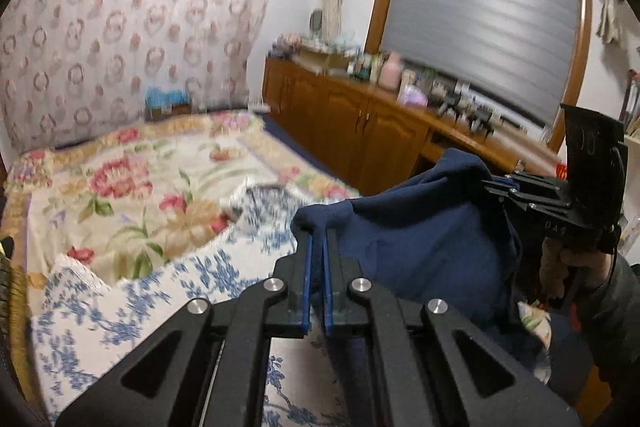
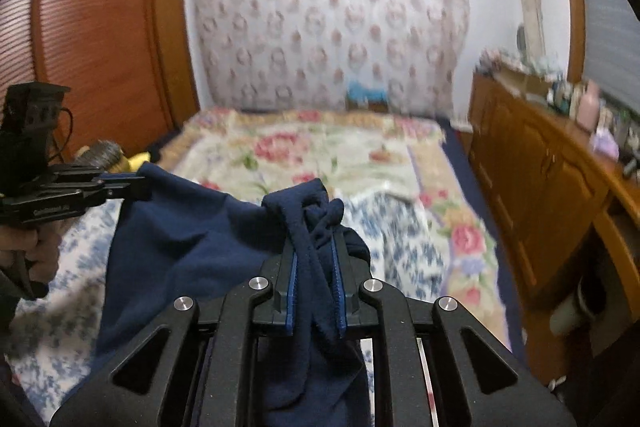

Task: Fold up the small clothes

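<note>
While the bed point(image 2: 320, 163) lies below as the folding surface, a navy garment point(image 2: 180, 239) hangs above it, stretched between both tools, probably to spread it flat. Right gripper point(image 2: 316, 267): jaws clamped on a bunched edge. Left gripper point(image 1: 319, 259): jaws nearly closed, pinching the opposite corner.

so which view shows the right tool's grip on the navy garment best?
Right wrist view: the right tool is shut on a bunched fold of the navy garment, with the cloth visible between its blue pads. The left wrist view shows that tool only side-on at the garment's far edge, its tips hidden by cloth.
</note>
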A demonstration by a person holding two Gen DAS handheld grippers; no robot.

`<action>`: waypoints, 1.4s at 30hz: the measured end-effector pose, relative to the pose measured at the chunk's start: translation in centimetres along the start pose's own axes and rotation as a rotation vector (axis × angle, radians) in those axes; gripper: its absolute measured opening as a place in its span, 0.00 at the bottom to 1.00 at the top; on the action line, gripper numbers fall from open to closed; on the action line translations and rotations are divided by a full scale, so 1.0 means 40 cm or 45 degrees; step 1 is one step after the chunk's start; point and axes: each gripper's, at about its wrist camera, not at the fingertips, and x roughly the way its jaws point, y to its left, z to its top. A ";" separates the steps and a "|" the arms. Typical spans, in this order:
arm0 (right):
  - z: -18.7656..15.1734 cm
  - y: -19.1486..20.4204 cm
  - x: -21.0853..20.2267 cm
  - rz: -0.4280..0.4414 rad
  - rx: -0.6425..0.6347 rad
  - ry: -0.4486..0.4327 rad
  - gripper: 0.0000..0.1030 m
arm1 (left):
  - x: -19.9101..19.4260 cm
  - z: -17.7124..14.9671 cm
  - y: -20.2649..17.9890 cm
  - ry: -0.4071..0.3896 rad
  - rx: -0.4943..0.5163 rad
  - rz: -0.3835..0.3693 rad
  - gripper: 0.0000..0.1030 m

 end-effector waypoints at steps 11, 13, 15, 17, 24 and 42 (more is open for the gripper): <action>0.111 0.145 -0.259 0.038 -0.079 -0.368 0.11 | -0.370 0.052 -0.068 -0.338 0.095 0.087 0.02; 0.118 0.172 -0.301 0.053 -0.089 -0.416 0.11 | -0.426 0.048 -0.079 -0.380 0.112 0.109 0.02; 0.121 0.201 -0.344 0.066 -0.103 -0.461 0.11 | -0.488 0.040 -0.087 -0.422 0.126 0.138 0.02; 0.122 0.240 -0.387 0.079 -0.125 -0.500 0.11 | -0.553 0.027 -0.095 -0.465 0.135 0.160 0.02; 0.112 0.348 -0.507 0.135 -0.171 -0.554 0.11 | -0.735 -0.032 -0.116 -0.541 0.167 0.226 0.02; 0.063 0.361 0.108 -0.044 -0.161 0.097 0.44 | -0.270 -0.200 0.286 0.089 -0.069 0.443 0.17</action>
